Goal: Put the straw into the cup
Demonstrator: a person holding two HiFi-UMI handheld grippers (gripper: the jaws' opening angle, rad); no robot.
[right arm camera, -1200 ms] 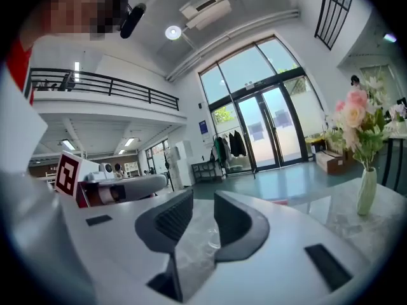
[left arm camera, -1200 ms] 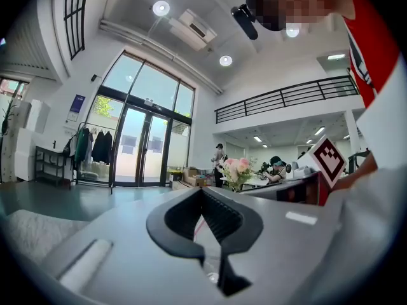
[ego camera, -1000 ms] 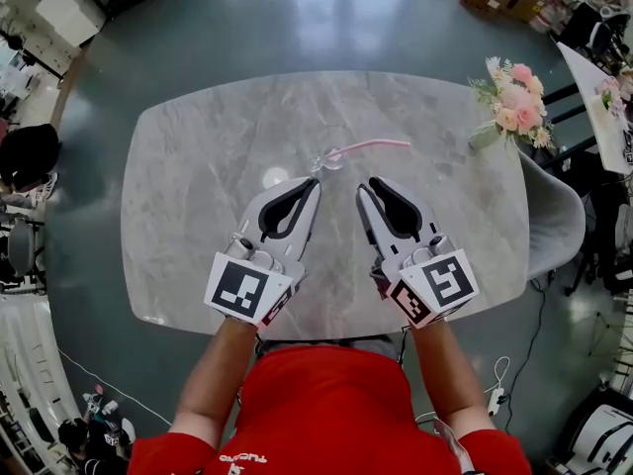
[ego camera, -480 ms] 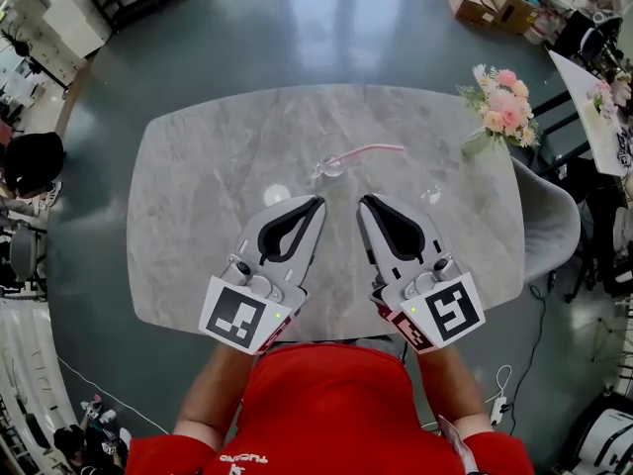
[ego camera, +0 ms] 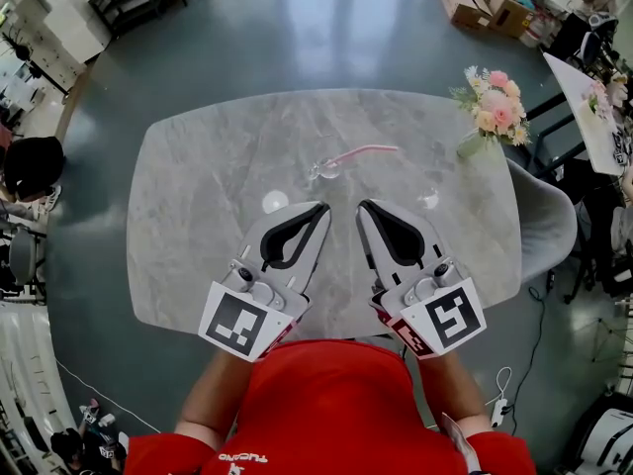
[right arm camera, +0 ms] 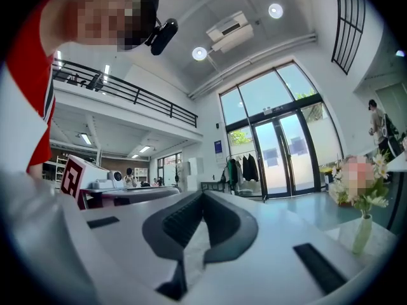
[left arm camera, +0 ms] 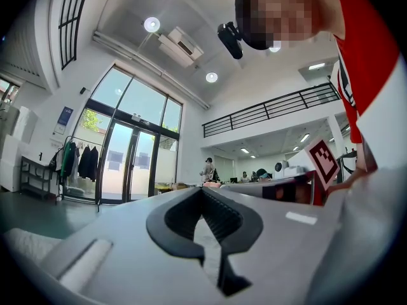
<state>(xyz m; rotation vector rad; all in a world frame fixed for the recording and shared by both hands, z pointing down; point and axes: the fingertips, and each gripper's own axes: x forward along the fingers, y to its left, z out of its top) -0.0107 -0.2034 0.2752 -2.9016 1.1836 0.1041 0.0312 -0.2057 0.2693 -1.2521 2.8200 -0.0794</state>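
Grey marble makes up the surface, an oblong slab on a shiny dark floor, with a vase of flowers at its far right corner. Near the middle stands a clear cup, and a pink straw runs from it out to the right. From the head view I cannot tell whether the straw's near end lies inside the cup or only touches it.

The left hand-held gripper and the right hand-held gripper hang side by side on the near side of the cup, well short of it. Both are clenched with nothing between the pads (each gripper's own view shows the tips meeting on empty air).

Several things could go wrong from here.
- The jaws must part before any grasp. A clenched tip pushed forward would only shove the straw away or knock the cup.
- The cup looks light and is hard to see against the marble, so a misjudged reach could tip it.
- The straw is thin and round and lies low on a hard slab. It may roll away from the pads or squirt out under too hard a pinch.
- If the cup is not steadied, pushing the straw in could slide it along.
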